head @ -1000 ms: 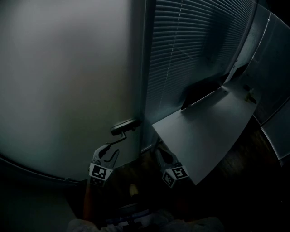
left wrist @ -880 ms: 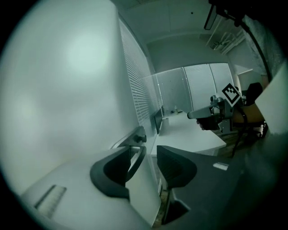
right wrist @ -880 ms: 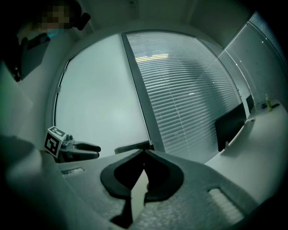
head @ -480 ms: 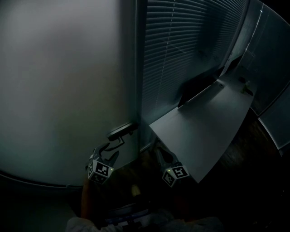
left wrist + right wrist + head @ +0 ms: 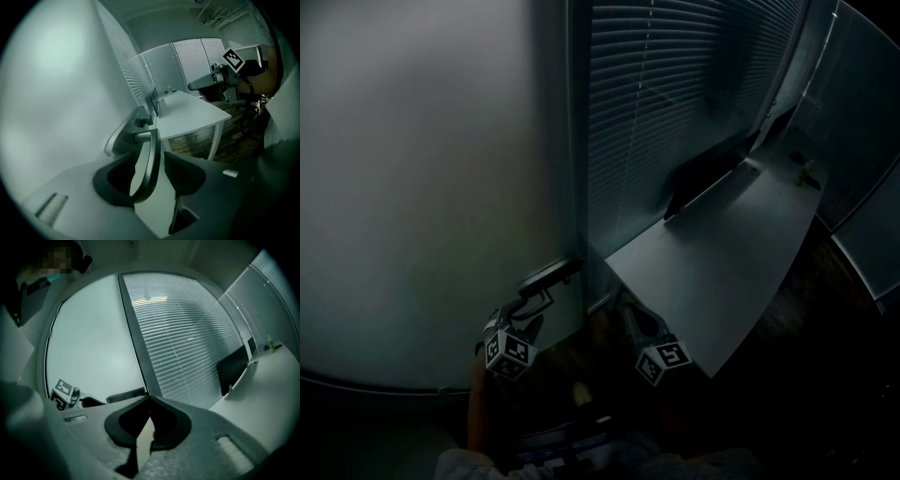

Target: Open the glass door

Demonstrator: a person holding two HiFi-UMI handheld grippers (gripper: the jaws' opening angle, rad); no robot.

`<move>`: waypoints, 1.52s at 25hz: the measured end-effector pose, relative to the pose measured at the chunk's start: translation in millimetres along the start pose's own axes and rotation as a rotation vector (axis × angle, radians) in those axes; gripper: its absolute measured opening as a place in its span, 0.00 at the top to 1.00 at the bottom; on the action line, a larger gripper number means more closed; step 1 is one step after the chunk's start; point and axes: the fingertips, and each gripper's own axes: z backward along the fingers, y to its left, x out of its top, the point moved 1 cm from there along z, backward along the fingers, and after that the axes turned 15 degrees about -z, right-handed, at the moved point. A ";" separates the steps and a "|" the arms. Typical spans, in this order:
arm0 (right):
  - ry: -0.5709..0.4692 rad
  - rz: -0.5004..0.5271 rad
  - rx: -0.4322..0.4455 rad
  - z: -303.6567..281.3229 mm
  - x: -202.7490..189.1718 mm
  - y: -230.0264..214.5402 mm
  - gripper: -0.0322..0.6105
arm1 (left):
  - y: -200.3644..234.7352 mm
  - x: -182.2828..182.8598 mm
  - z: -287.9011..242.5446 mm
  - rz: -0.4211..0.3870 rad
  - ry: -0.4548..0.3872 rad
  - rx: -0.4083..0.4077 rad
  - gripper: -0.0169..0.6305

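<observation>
The frosted glass door [image 5: 422,187] fills the left of the head view, with its dark lever handle [image 5: 546,277] at the door's right edge. My left gripper [image 5: 525,314] reaches up to that lever. In the left gripper view the metal lever [image 5: 147,164] runs between the jaws of the left gripper [image 5: 151,154]. It lies against the left jaw, with a gap to the right one, and the jaws are closing. My right gripper [image 5: 633,314] hangs apart to the right by the desk, its tips together on nothing [image 5: 149,399].
A grey desk [image 5: 722,272] juts in at the right, close to my right gripper, with a dark monitor [image 5: 703,183] on it. Closed slatted blinds [image 5: 675,94] cover the wall right of the door frame. The floor below is dark.
My left gripper has rolled and shifted in under the lever, so the lever now sits between its jaws. The right gripper has barely moved.
</observation>
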 end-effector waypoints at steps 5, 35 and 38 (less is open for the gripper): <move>0.000 -0.006 -0.011 0.1 -0.2 -5.2 0.95 | 1.2 -2.1 -4.5 -0.026 0.020 0.009 0.73; -0.018 -0.013 -0.018 23.6 -6.0 -9.2 0.95 | -17.7 0.0 1.3 -0.054 0.017 -0.033 0.75; -0.024 -0.009 -0.016 29.3 -6.4 -9.9 0.95 | -24.3 -0.2 3.8 -0.051 0.011 -0.033 0.74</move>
